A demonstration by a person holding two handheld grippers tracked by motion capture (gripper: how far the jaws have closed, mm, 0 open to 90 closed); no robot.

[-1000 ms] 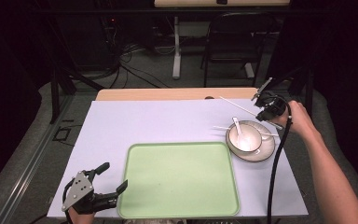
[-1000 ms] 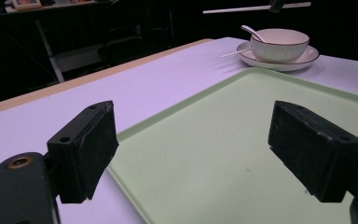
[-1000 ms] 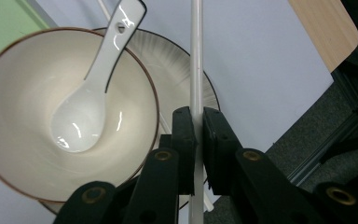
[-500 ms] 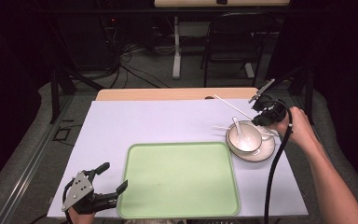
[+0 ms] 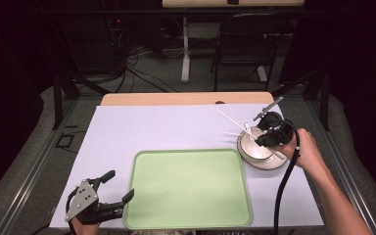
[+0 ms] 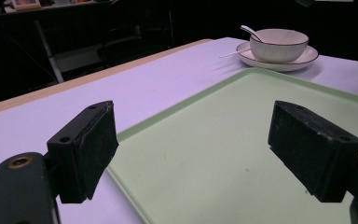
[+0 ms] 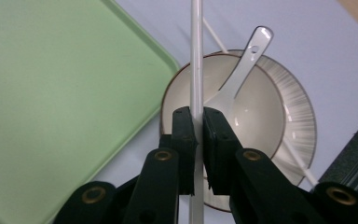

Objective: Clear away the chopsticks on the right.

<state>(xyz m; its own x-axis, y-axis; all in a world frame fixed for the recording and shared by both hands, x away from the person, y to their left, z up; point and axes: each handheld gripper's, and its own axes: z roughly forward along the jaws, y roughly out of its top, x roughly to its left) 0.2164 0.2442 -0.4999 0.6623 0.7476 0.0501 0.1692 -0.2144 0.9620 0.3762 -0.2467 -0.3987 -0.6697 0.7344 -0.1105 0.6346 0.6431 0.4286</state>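
Above the round glossy bowl [image 7: 242,116], a slim white chopstick [image 7: 196,60].

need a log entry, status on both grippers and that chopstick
Right gripper shut on white chopstick, above bowl. Left gripper open, idle at tray edge. Nothing in the way.

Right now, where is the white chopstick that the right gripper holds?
In the right gripper view the white chopstick is clamped between the right gripper, above the bowl with its spoon, right of the green tray.
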